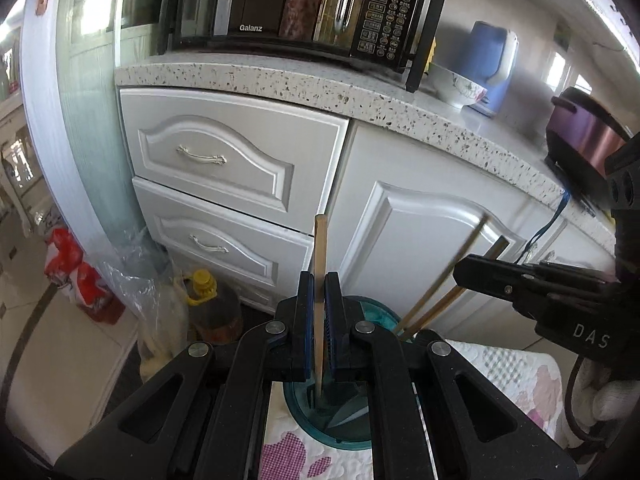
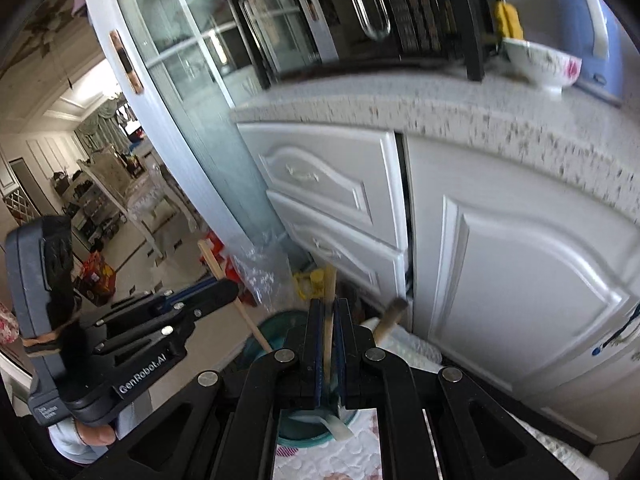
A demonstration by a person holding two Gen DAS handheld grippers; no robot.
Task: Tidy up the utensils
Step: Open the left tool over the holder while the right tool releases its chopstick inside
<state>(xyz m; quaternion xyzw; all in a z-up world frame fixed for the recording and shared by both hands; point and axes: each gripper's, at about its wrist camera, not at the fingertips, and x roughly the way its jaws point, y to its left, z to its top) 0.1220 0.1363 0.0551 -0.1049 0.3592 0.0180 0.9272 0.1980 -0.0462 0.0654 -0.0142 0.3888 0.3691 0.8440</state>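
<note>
a: near the bottom of the left wrist view — item one, left gripper [image 1: 320, 312]: jaws closed on a single wooden chopstick [image 1: 320, 264], held upright, its lower end down inside the teal cup [image 1: 344, 436].

b: item two, right gripper [image 2: 330, 332]: jaws closed on another chopstick [image 2: 329, 308], also roughly upright; blur hides its tip. from the left wrist view this gripper [image 1: 476, 272] sits to the right, crossing a pair of chopsticks [image 1: 432, 304] that lean to the right out of the cup.

a: item three, teal cup: round, open-topped, standing on a white cloth with pink flowers [image 1: 516, 376]. both grippers are directly above it.

b: from the right wrist view, a loose wooden stick [image 2: 390, 318] lies just right of the jaws, its end toward the camera; whether it rests in the cup, cannot tell. the left gripper's chopstick [image 2: 236, 292] slants at the left there.

a: surroundings, far side: white cabinet drawers [image 1: 216, 160], speckled counter [image 1: 360, 92], black microwave [image 1: 304, 4], floral bowl [image 1: 456, 88], blue kettle [image 1: 488, 56]. floor at left: oil bottle [image 1: 212, 304], plastic bags [image 1: 132, 268].
</note>
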